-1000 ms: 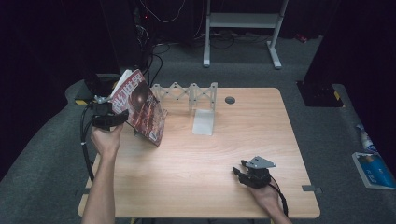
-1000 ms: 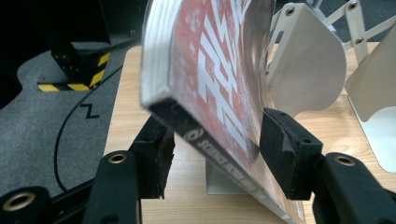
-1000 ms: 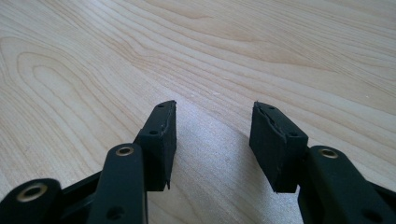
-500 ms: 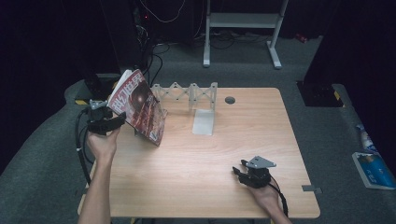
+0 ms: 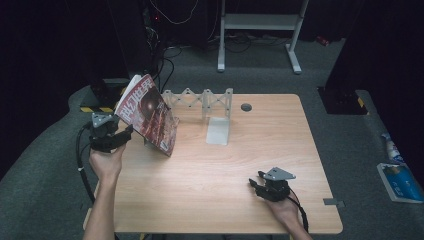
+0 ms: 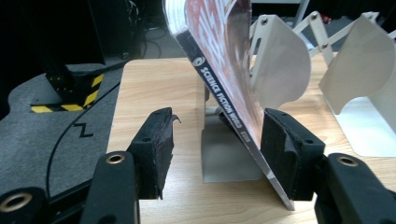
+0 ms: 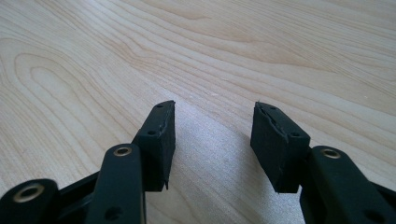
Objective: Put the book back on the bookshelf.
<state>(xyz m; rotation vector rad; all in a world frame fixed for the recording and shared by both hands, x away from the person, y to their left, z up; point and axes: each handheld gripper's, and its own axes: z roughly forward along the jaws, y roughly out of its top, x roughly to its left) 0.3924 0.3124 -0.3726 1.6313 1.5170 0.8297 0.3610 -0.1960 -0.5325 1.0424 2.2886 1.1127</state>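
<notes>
A red-covered magazine (image 5: pixel 147 112) stands tilted at the table's far left, leaning on a white accordion book rack (image 5: pixel 200 97). My left gripper (image 5: pixel 127 132) is just left of it, open. In the left gripper view the magazine's spine (image 6: pixel 219 93) runs down between the jaws of that gripper (image 6: pixel 219 119). It lies close to the right pad, and the left pad stands well apart from it. My right gripper (image 5: pixel 255 184) rests low near the table's front right, open. Bare wood lies between its jaws (image 7: pixel 215 109).
The rack's flat plates (image 5: pixel 218 131) lie on the wooden table (image 5: pixel 200 200) near its back middle. A black round grommet (image 5: pixel 246 107) sits to the right of the rack. Off the left edge is a black box with yellow-black tape (image 5: pixel 95 107). A blue packet (image 5: pixel 400 180) lies on the floor at right.
My left gripper has drawn a little to the left and nearer, away from the magazine. The magazine still leans on the rack. The right gripper has stayed put.
</notes>
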